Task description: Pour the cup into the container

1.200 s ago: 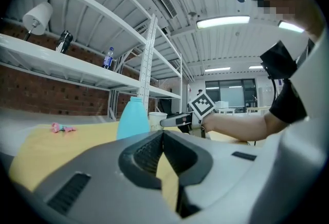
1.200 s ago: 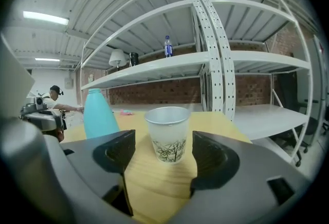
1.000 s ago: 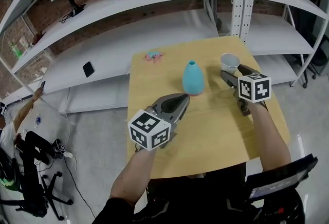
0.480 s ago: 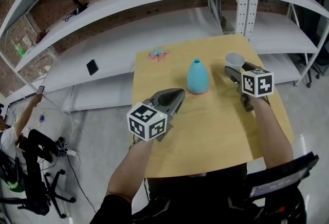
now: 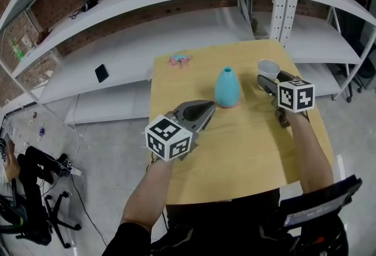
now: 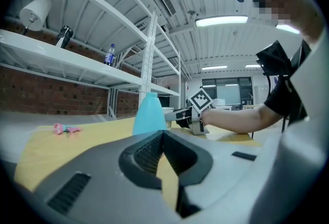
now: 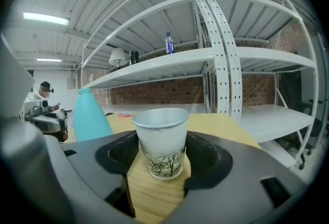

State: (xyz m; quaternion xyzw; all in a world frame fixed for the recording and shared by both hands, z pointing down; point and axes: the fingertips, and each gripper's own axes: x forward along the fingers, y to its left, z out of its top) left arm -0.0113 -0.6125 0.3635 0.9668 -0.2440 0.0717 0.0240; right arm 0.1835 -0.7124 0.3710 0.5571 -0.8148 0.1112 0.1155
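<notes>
R gripper (image 5: 265, 82) jaws closing round the paper cup (image 7: 160, 142) — cup upright on table (image 5: 247, 146), far right, near blue container (image 5: 227, 88); pads not yet pressing. Squeeze gently mid-wall, keep level — thin paper prob. crumples. L gripper (image 5: 207, 109) jaws together, empty.

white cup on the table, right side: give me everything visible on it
Small white paper-looking cup with a rolled rim and a green bamboo-like print low on its wall, tapering downward. It stands upright on the wooden table near the far right corner, right of the blue container and apart from it. Contents can't be made out. It sits between the jaws of the right gripper, which are closing around it; the wall shows no dent.
</notes>
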